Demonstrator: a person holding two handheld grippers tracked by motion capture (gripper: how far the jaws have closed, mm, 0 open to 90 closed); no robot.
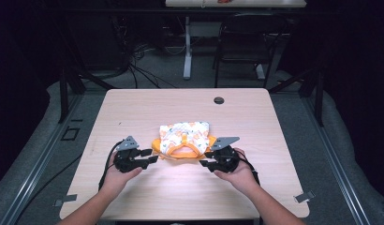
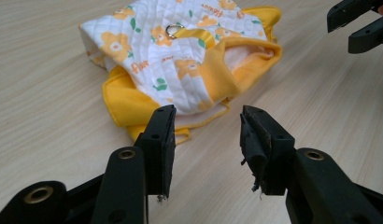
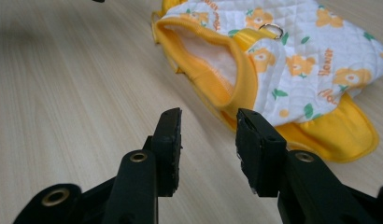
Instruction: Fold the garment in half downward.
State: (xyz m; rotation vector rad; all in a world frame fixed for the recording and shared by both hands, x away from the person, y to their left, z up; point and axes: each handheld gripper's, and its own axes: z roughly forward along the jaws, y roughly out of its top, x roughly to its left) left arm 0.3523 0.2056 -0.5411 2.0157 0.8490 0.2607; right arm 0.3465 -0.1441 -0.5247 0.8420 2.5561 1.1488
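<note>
A small quilted white garment (image 1: 184,138) with orange flowers and yellow trim lies folded on the wooden table (image 1: 134,108), a metal ring (image 2: 173,30) on its yellow strap. My left gripper (image 1: 151,156) is just left of it, jaws open and empty, a short way off the yellow edge (image 2: 124,107). My right gripper (image 1: 203,158) is just right of it, open too, with nothing between its fingers. In the left gripper view the garment (image 2: 180,56) lies beyond my jaw tips (image 2: 207,126), and the right gripper's jaws (image 2: 358,23) show at top right. In the right gripper view the garment (image 3: 283,60) lies ahead and to the right.
A round cable hole (image 1: 219,100) sits near the table's far edge. Beyond the table stand a dark chair (image 1: 246,42) and a white table leg (image 1: 187,51), with cables on the floor. Bare wood surrounds the garment on all sides.
</note>
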